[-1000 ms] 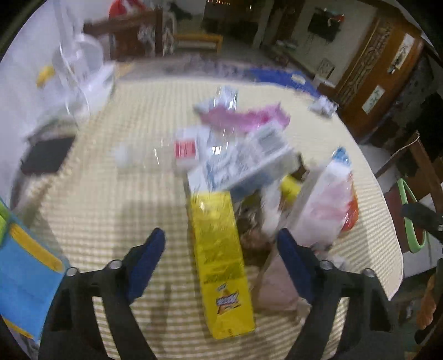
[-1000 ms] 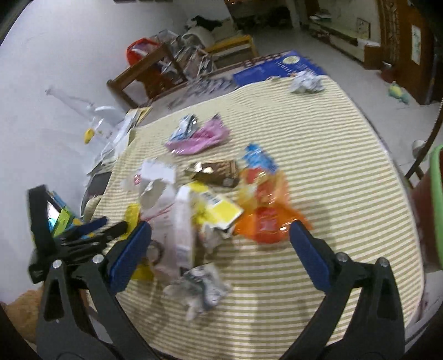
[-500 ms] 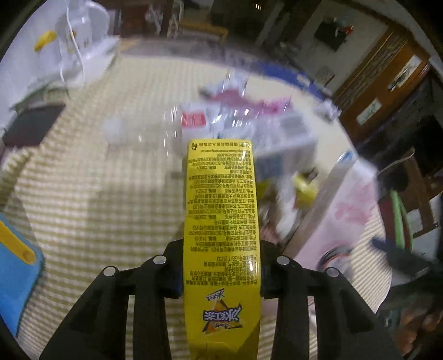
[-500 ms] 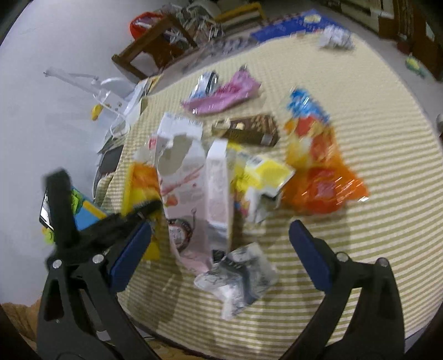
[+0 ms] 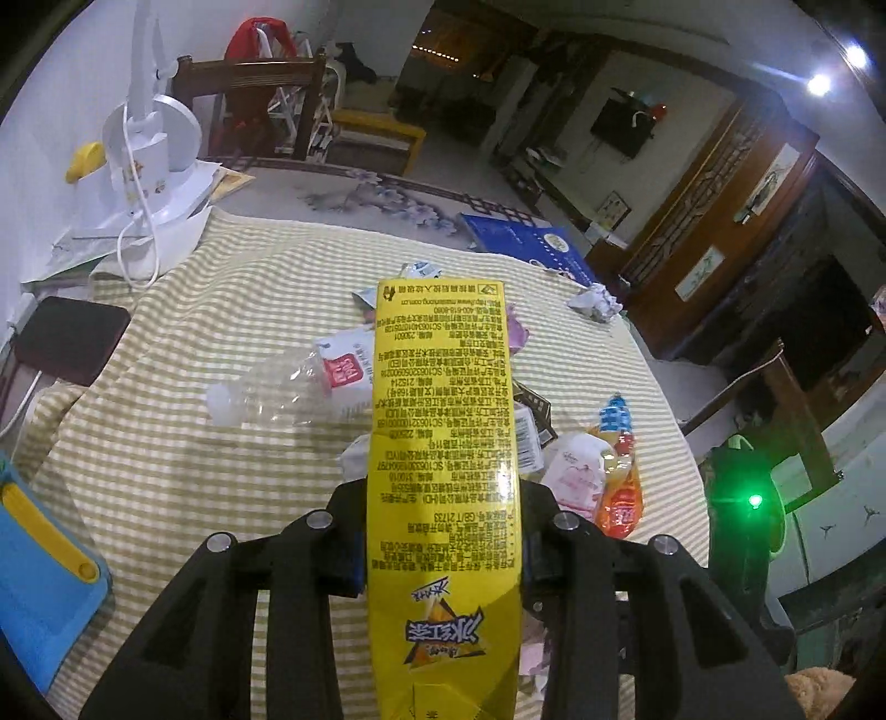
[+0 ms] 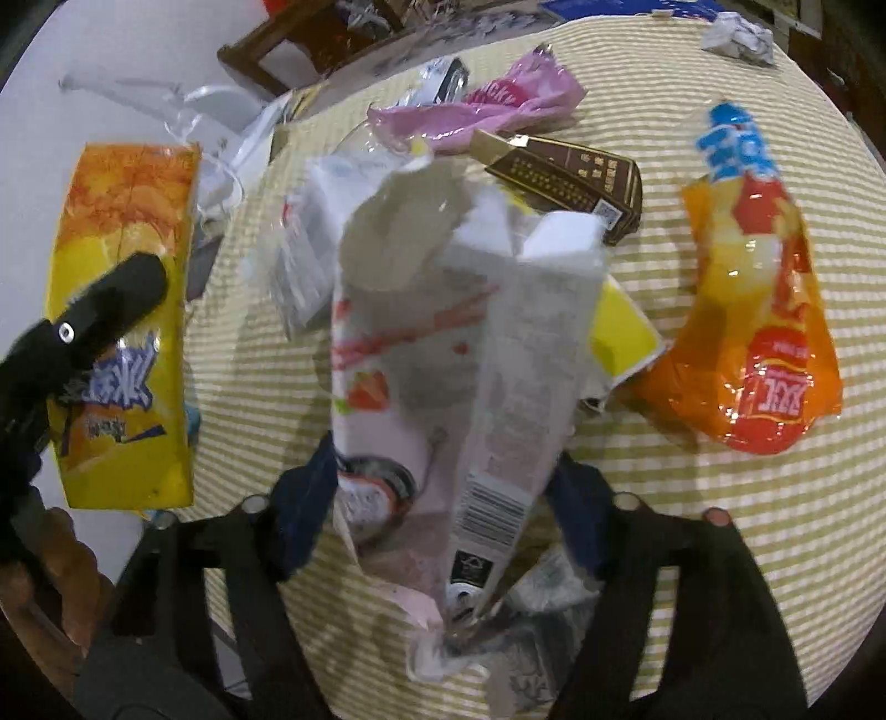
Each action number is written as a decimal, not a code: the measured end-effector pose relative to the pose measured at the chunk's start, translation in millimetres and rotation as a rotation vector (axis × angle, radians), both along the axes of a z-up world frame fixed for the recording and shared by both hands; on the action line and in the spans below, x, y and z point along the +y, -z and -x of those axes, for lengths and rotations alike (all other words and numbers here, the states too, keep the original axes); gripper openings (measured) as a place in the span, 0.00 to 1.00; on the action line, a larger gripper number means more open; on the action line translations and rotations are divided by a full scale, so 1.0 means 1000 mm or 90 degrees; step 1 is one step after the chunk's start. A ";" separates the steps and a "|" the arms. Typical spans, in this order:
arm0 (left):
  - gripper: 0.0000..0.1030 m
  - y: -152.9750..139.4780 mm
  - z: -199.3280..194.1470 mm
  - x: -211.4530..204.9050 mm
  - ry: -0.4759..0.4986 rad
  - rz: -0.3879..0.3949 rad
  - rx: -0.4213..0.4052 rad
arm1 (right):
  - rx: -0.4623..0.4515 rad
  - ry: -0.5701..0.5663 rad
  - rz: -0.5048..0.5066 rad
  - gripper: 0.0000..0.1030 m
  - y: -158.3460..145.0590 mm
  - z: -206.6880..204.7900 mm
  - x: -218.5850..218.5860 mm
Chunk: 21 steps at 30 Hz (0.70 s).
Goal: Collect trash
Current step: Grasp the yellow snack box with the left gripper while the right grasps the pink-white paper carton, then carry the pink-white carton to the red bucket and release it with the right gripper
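Since a second ago both grippers have closed on cartons: then they hung spread above the litter. Now the left gripper (image 5: pixel 443 559) pinches the yellow carton (image 5: pixel 446 471) between its pads, lifted off the striped tablecloth (image 5: pixel 183 459), its far end pointing away over the pile. Seen from the right wrist, that same carton (image 6: pixel 124 327) hangs left of the table edge, the left gripper's black finger (image 6: pixel 111 302) across it.

Between the right gripper's (image 6: pixel 443 493) blue pads sits the torn pink-and-white carton (image 6: pixel 448 376); whether it is lifted I cannot tell.

Ahead of the right gripper lie one brown box (image 6: pixel 570 180) and one pink wrapper (image 6: pixel 482 111); to its right lies one orange snack bag (image 6: pixel 758 310), with bare cloth beyond it up to the rounded table edge. One crumpled paper ball (image 6: pixel 736 33) sits far ahead.

Ahead-left of the left gripper lies one clear plastic bottle (image 5: pixel 277 396), with open cloth toward a blue tray (image 5: pixel 39 576) at the near-left edge.
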<state>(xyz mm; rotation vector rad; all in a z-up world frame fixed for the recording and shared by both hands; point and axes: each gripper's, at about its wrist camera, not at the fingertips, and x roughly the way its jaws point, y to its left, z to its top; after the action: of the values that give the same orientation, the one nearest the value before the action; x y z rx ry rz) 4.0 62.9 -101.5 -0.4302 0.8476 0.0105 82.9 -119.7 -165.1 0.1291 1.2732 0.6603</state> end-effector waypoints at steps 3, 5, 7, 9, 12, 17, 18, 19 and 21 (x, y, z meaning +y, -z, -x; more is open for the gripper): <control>0.33 -0.002 -0.002 -0.006 0.011 -0.005 -0.002 | -0.036 0.022 -0.023 0.58 -0.021 -0.001 -0.014; 0.33 -0.007 -0.005 -0.012 0.021 -0.008 -0.008 | -0.072 0.044 -0.038 0.58 -0.042 -0.001 -0.026; 0.33 -0.012 -0.009 -0.018 0.034 -0.009 -0.015 | -0.105 0.065 -0.042 0.58 -0.057 -0.001 -0.039; 0.33 -0.016 -0.015 -0.026 0.048 -0.010 -0.022 | -0.142 0.092 -0.046 0.58 -0.076 -0.001 -0.053; 0.33 -0.024 -0.027 -0.039 0.069 -0.015 -0.027 | -0.193 0.127 -0.038 0.58 -0.099 -0.001 -0.073; 0.33 -0.047 -0.041 -0.066 0.108 -0.024 -0.060 | -0.255 0.172 -0.022 0.59 -0.125 0.002 -0.106; 0.33 -0.053 -0.044 -0.074 0.117 -0.031 -0.067 | -0.264 0.182 -0.021 0.59 -0.130 0.001 -0.112; 0.33 -0.058 -0.047 -0.081 0.124 -0.039 -0.073 | -0.271 0.189 -0.020 0.59 -0.133 0.001 -0.117; 0.33 -0.064 -0.049 -0.091 0.135 -0.044 -0.081 | -0.285 0.205 -0.018 0.59 -0.139 -0.001 -0.129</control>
<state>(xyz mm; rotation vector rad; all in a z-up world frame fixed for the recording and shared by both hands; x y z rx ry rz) 52.8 -27.9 -37.4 -0.2716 0.7618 -0.1811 84.3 -248.3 -26.5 0.1930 0.7894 0.3989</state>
